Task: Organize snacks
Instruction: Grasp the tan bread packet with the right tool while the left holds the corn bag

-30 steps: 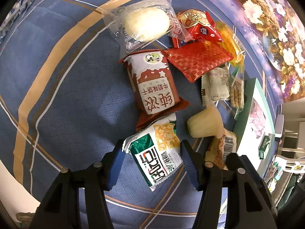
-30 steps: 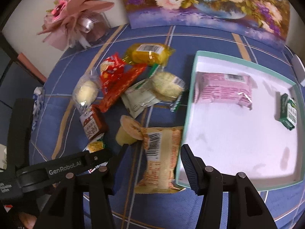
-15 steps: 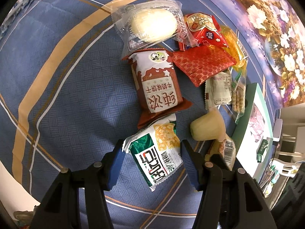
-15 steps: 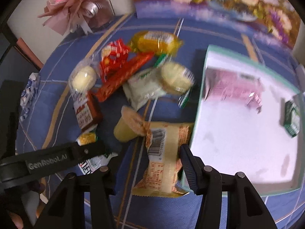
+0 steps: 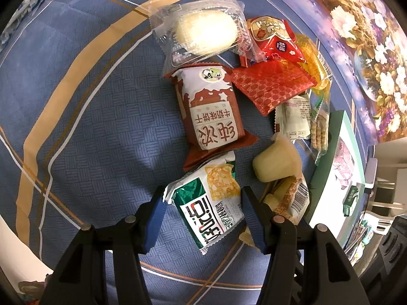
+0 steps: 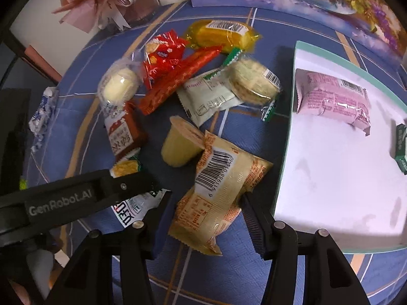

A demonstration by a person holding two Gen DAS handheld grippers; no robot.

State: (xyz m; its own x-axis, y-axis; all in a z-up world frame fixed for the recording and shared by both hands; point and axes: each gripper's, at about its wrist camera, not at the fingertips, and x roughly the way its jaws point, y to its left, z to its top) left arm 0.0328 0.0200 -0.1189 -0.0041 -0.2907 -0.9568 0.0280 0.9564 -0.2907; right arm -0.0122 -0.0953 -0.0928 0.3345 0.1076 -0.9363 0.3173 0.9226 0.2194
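Two snacks lie in the tray, most are not sorted yet

The white tray (image 6: pixel 330 178) with the green rim stands near the right edge of the blue tablecloth (image 5: pixel 89 127) and holds only a pink packet (image 6: pixel 333 101) and a small green box (image 6: pixel 402 147). The other snacks lie in a heap beside its left rim: a brown milk biscuit pack (image 5: pixel 211 111), a clear-wrapped cake (image 5: pixel 203 35), two red packets, a yellow cake, a round cracker and a pudding cup (image 6: pixel 180 147). The left gripper (image 5: pixel 201 216) has its blue pads on both sides of a green-white packet (image 5: pixel 211 208), touching its edges, so it looks pinched. The right gripper (image 6: pixel 203 216) stands half spread around a tan packet (image 6: pixel 221 190); only its right finger (image 6: pixel 251 216) clearly presses the wrapper, so a firm hold I cannot confirm. I judge these two go into the tray next, and most of the work remains.
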